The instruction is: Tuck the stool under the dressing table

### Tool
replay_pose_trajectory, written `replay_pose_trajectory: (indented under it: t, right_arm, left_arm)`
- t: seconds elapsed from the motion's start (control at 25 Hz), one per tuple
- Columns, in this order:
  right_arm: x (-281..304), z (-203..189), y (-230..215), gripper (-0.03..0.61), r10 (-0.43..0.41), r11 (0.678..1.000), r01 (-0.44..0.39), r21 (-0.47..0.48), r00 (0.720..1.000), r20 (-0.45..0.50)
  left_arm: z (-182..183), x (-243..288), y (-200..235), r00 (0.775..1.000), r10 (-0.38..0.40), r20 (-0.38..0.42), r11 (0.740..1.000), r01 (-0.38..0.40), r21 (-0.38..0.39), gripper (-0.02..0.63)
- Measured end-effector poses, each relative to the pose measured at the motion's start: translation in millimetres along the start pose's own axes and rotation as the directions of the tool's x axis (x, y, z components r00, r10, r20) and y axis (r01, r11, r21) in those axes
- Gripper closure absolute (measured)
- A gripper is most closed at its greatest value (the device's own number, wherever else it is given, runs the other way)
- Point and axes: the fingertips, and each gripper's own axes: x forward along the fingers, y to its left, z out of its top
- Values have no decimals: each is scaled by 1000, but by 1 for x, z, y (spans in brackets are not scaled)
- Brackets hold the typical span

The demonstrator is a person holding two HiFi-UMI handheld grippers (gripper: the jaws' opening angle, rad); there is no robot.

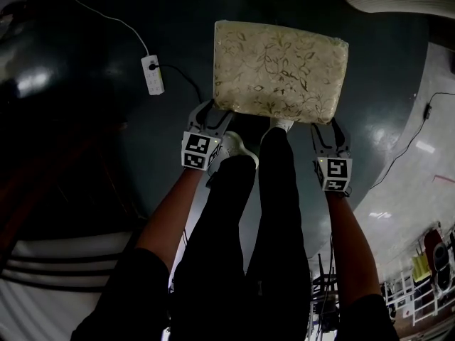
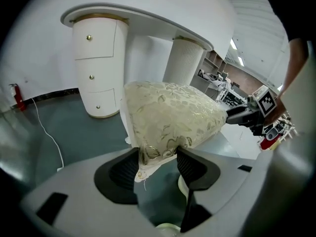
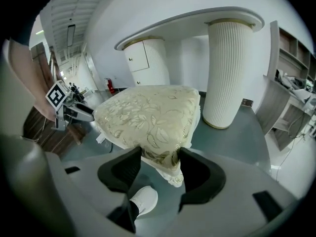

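White dressing table (image 2: 143, 21); before it, on the floor (image 2: 64, 122), not under it, the stool (image 1: 281, 69), cream cushion patterned with gold leaves; left tongs (image 2: 158, 158) and right tongs (image 3: 160, 158) gape wide, each astride a stool corner.

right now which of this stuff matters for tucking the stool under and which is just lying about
Belongs to the job:
- stool
- dressing table
- left claw and right claw, each open round a stool corner

Just lying about:
- power strip
- fire extinguisher
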Motion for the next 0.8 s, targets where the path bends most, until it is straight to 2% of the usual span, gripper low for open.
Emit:
replay_pose_trajectory:
  t: [0.16, 0.4, 0.6, 0.8]
  right_arm:
    - [0, 1, -1, 342, -20, 1000, 20, -11, 1000, -8]
    - [0, -1, -1, 342, 3, 998, -5, -56, 999, -42]
    - [2, 2, -5, 342, -27, 999, 26, -38, 998, -52]
    - [1, -1, -3, 342, -18, 1000, 17, -6, 997, -78]
  left_arm:
    - [1, 0, 0, 1000, 5, -30, 1000, -5, 9, 373]
    - [-3, 0, -1, 997, -10, -76, 999, 12, 31, 373]
    - [-1, 2, -2, 998, -14, -66, 999, 16, 29, 373]
    - [-4, 1, -3, 998, 20, -67, 1000, -19, 24, 373]
